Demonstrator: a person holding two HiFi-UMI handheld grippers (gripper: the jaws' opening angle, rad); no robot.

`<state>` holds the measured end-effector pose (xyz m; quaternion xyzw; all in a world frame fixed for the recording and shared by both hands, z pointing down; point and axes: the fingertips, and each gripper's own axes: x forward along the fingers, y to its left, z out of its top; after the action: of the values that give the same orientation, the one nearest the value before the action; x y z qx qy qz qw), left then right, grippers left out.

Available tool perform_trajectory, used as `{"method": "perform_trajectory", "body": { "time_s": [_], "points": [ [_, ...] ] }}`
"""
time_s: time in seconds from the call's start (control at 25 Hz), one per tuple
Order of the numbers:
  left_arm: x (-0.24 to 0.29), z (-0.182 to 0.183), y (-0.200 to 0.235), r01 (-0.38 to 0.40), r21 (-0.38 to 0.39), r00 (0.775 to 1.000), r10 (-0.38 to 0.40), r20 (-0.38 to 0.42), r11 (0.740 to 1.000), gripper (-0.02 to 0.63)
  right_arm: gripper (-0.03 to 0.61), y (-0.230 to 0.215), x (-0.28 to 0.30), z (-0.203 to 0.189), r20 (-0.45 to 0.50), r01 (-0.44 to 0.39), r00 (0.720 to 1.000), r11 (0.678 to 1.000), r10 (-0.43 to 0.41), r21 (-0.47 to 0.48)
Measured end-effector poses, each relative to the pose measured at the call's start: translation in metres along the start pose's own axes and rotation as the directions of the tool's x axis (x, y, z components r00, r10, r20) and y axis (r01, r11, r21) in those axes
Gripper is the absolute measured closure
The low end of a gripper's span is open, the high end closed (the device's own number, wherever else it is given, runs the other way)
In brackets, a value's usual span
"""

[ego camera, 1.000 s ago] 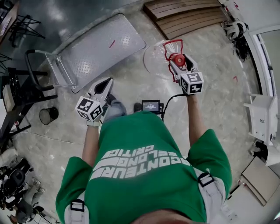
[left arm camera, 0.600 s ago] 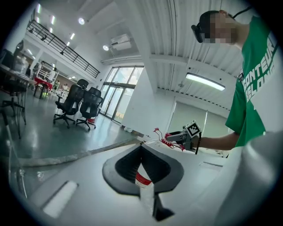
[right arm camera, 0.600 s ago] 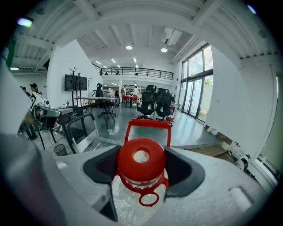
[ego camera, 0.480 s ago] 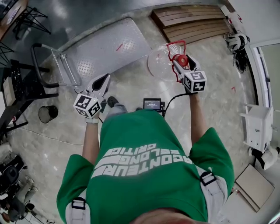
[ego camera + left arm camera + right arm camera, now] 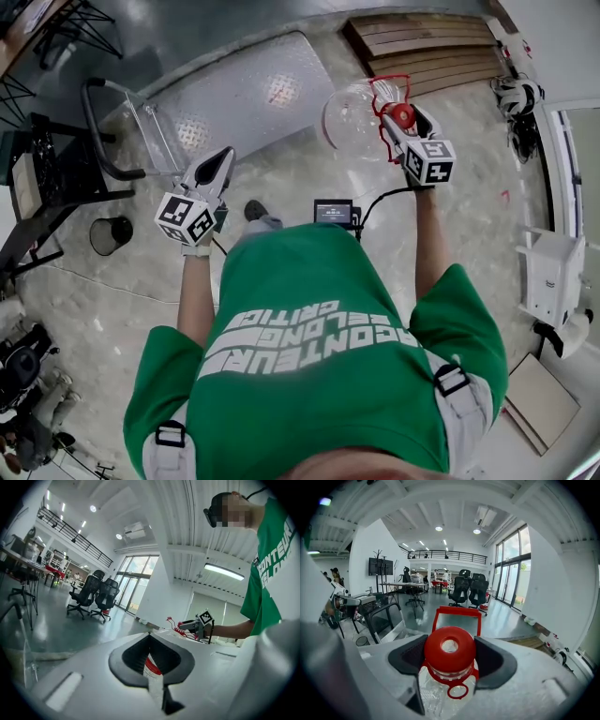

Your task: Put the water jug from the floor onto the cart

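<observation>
Our right gripper [image 5: 401, 118] pinches the water jug's [image 5: 352, 127] cap [image 5: 450, 648], left gripper's [image 5: 151, 659] jaws pressed together; cap could slip free

Right gripper view: only cap & neck of water jug [image 5: 447, 693] show, rest hidden under right gripper [image 5: 450, 651]. Head view: person's torso [image 5: 309, 375] hides most of legs. Red/white bit [image 5: 151, 666] inside left gripper [image 5: 150, 638] jaws, can't tell what
</observation>
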<state>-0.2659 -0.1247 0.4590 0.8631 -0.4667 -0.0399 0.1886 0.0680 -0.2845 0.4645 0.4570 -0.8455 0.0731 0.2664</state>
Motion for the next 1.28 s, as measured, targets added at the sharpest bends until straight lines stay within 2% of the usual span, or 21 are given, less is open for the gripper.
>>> {"method": "perform_trajectory", "body": {
  "time_s": [0.36, 0.72, 1.28],
  "points": [
    [-0.024, 0.017, 0.030, -0.032, 0.016, 0.999, 0.031, 0.022, 0.999, 0.604, 0.282, 0.022, 0.026, 0.020, 0.003, -0.010, 1.000, 1.000, 0.010, -0.014],
    [-0.027, 0.023, 0.053, -0.069, 0.022, 0.998, 0.068, 0.016, 0.997, 0.604, 0.282, 0.048, 0.075, 0.028, -0.024, -0.085, 0.996, 0.995, 0.084, -0.042],
    [0.004, 0.054, 0.137, -0.174, 0.017, 0.985, 0.174, -0.013, 0.985, 0.604, 0.282, 0.087, 0.219, 0.060, -0.088, -0.243, 0.968, 0.964, 0.234, -0.110]
  ]
}}
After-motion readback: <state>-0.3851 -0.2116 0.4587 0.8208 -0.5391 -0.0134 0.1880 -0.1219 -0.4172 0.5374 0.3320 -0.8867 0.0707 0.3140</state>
